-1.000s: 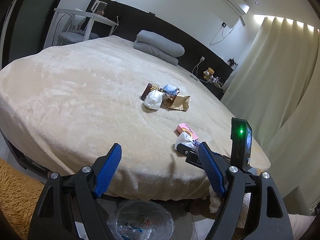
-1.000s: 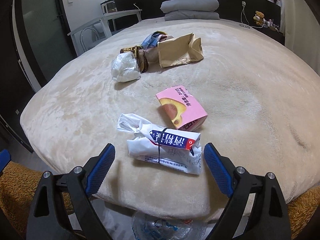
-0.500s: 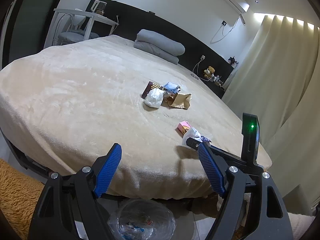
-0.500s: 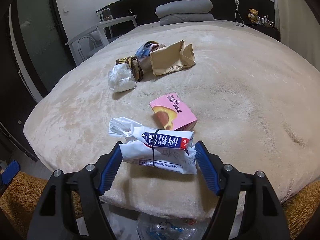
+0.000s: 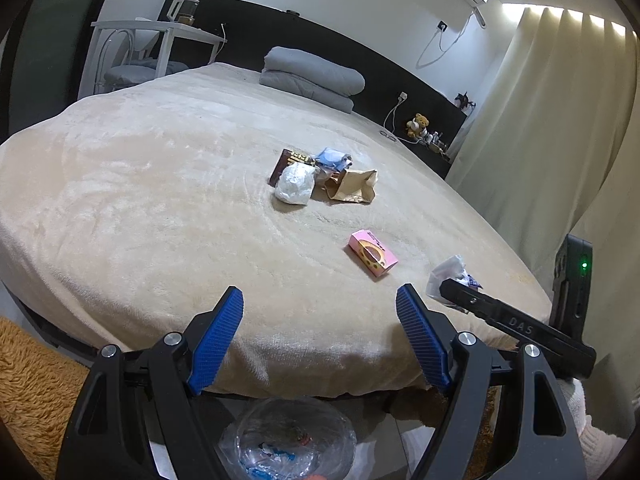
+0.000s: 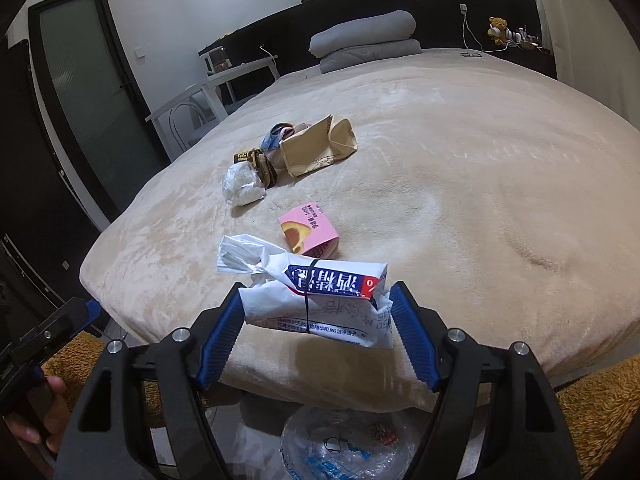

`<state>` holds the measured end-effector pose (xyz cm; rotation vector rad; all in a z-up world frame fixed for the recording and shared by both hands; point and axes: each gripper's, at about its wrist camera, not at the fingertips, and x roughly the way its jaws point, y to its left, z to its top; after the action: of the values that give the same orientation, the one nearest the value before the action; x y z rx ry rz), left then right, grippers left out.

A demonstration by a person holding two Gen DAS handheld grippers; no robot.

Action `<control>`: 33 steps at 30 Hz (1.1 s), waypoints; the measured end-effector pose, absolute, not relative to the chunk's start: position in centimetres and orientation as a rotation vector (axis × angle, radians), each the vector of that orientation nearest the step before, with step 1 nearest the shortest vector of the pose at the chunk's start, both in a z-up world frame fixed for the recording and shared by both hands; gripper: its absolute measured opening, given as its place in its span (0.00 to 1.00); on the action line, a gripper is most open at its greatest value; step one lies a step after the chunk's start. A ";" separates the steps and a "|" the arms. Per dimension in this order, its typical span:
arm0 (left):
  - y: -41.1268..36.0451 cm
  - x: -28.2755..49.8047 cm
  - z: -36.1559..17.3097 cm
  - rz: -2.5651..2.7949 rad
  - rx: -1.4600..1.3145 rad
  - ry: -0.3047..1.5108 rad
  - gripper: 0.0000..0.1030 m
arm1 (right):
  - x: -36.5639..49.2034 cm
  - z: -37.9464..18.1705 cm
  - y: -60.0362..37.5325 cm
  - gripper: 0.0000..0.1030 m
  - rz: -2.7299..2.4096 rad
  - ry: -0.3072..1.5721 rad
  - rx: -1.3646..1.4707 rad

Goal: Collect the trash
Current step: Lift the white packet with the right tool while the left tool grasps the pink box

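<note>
The right gripper point(image 6: 316, 320) clamped the white sugar packet point(image 6: 320, 300) at six o'clock, lifted clear of the bed point(image 6: 480, 184) for binning; the left gripper point(image 5: 320, 336) hung half-open, empty.

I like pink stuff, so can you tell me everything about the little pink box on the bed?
The pink box is a small cardboard carton with a picture of a round cut fruit or sweet and small printed writing. It lies on its side on the beige blanket, one end looking pushed open. Nothing holds it. It sits apart from the trash pile behind it, just beyond the white packet gripped in the right gripper.
</note>
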<state>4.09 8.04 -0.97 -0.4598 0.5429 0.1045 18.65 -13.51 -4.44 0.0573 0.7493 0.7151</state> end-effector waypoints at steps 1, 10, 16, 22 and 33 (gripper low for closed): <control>7.7 4.7 -1.0 0.097 -0.446 0.553 0.75 | 18.5 -4.3 -14.1 0.70 0.715 0.745 0.063; 4.3 9.7 -0.8 0.001 -0.253 0.633 0.80 | 17.3 -3.6 -19.0 0.70 0.740 0.713 0.119; 1.9 13.6 -1.2 -0.049 -0.071 0.672 0.93 | 16.5 -3.9 -21.4 0.70 0.750 0.712 0.137; 0.7 17.4 -2.1 -0.120 0.079 0.714 0.93 | 16.2 -4.3 -22.8 0.70 0.754 0.732 0.156; 0.7 23.5 -3.9 -0.191 0.214 0.773 0.93 | 16.6 -5.2 -22.9 0.70 0.753 0.774 0.168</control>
<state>23.49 0.71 -3.91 0.2138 0.7726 -0.1912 16.57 -22.86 -5.17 0.1683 0.7739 0.7532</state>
